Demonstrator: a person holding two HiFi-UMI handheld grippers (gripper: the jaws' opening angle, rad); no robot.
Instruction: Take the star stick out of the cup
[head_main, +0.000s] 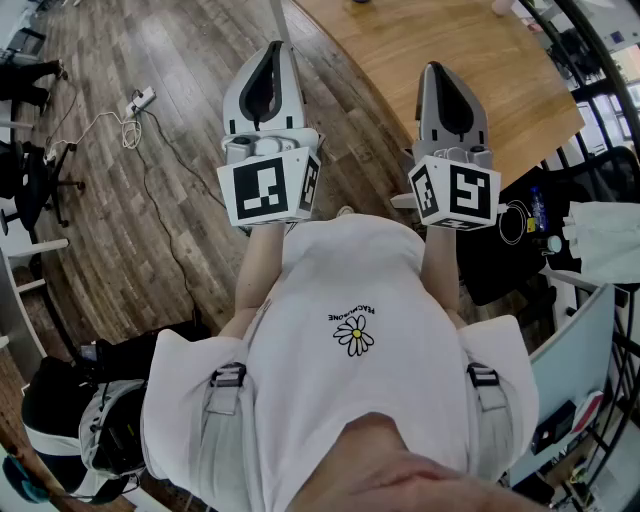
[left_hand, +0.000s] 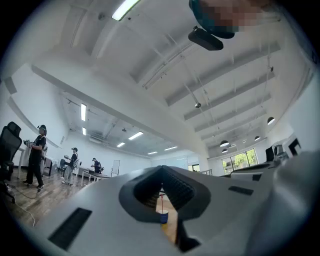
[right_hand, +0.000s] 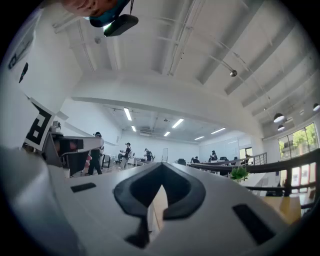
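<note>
Left gripper (head_main: 274, 50) and right gripper (head_main: 437, 70) fingers are pressed together, so poking in shut could tip the far cup (left_hand: 163, 216).

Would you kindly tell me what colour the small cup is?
Dark blue; the small cup shows best in the left gripper view.

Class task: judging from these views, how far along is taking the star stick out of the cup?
Done: nothing; the stick stands in the blue cup, far off on the wooden table. In hand: nothing; left gripper and right gripper are both shut and empty. Left: approach, grip, lift out.
</note>
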